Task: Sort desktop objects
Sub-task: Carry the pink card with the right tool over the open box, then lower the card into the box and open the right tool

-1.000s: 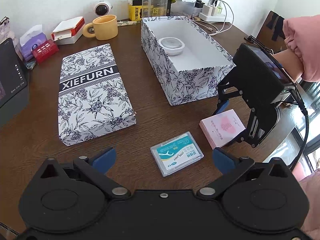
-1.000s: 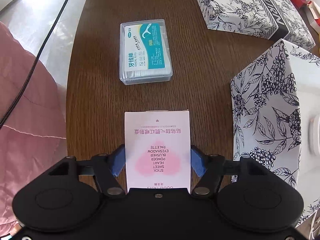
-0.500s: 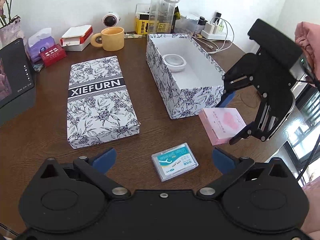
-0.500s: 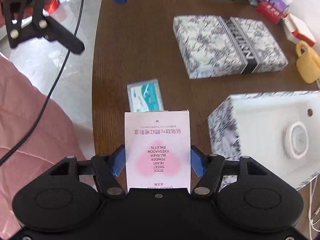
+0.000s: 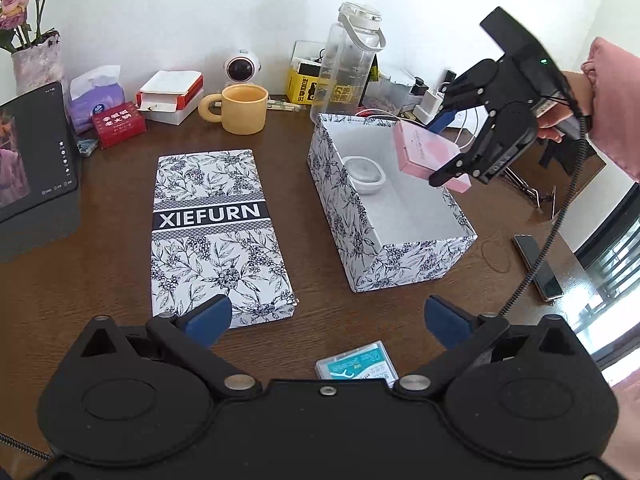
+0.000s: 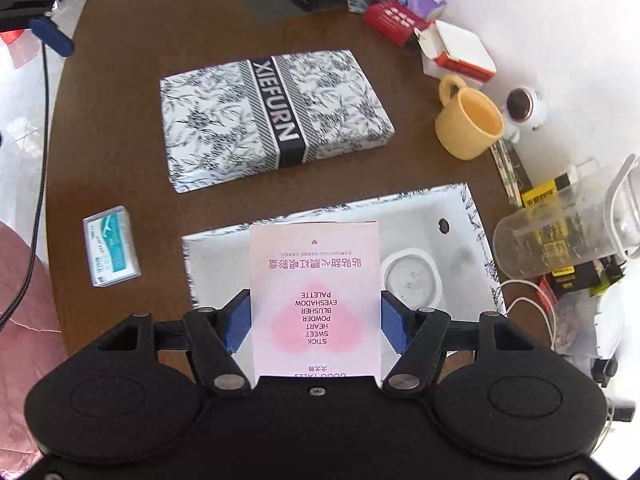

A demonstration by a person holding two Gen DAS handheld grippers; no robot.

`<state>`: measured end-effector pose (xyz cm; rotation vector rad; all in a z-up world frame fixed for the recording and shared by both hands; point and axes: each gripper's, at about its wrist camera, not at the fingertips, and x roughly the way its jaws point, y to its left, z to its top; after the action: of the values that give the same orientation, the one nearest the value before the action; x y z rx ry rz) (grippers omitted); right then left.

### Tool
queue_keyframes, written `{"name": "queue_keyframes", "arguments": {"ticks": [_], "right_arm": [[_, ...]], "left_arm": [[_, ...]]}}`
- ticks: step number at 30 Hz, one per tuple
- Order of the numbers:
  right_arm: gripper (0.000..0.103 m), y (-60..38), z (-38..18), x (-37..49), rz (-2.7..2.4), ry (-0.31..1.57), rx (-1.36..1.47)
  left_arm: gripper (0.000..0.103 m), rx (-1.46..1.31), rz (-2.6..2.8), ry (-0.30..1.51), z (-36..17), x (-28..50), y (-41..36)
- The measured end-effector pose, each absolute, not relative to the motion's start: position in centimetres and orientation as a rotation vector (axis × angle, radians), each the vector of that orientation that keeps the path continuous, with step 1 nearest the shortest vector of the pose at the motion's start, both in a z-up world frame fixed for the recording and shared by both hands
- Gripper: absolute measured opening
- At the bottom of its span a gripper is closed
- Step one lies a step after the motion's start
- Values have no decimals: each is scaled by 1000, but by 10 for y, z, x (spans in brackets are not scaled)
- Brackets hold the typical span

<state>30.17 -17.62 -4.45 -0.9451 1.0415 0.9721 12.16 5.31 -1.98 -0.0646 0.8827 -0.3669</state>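
My right gripper [image 6: 315, 318] [image 5: 442, 148] is shut on a pink palette box [image 6: 315, 280] [image 5: 424, 150], held in the air above the open floral storage box [image 5: 400, 258] [image 6: 472, 216]. Inside that box lies a round white case [image 5: 365, 170] [image 6: 412, 282]. A clear dental floss box [image 5: 358, 366] [image 6: 111, 247] rests on the brown desk, just in front of my left gripper [image 5: 326, 316], which is open and empty. The floral lid [image 5: 218, 236] [image 6: 272, 116] marked XIEFURN lies flat to the left of the storage box.
Along the back wall stand a yellow mug [image 5: 242, 108], a clear water bottle [image 5: 352, 64], a small white camera [image 5: 241, 69], tissue packs [image 5: 94, 94], and a vase [image 5: 38, 60]. A dark screen [image 5: 34, 168] sits at left. A phone [image 5: 538, 266] lies near the right edge.
The right gripper has lifted the pink palette box off the desk and carried it up and over the open storage box. My left gripper has pulled back and risen.
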Motion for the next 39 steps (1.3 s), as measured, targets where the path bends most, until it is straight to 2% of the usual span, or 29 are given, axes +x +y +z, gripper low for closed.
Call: {"name": "queue_keyframes", "arguments": {"ticks": [9, 15, 29, 39], "right_arm": [[69, -174, -124, 367, 964, 1222, -959], [69, -171, -164, 378, 1014, 1300, -970], [69, -176, -173, 370, 1050, 1231, -1072], [70, -182, -175, 363, 1042, 1284, -1064]], "left_arm": [[103, -81, -367, 943, -37, 158, 72], [103, -67, -355, 978, -47, 183, 80], [103, -80, -374, 1015, -59, 211, 82], [103, -90, -373, 1017, -60, 207, 81]]}}
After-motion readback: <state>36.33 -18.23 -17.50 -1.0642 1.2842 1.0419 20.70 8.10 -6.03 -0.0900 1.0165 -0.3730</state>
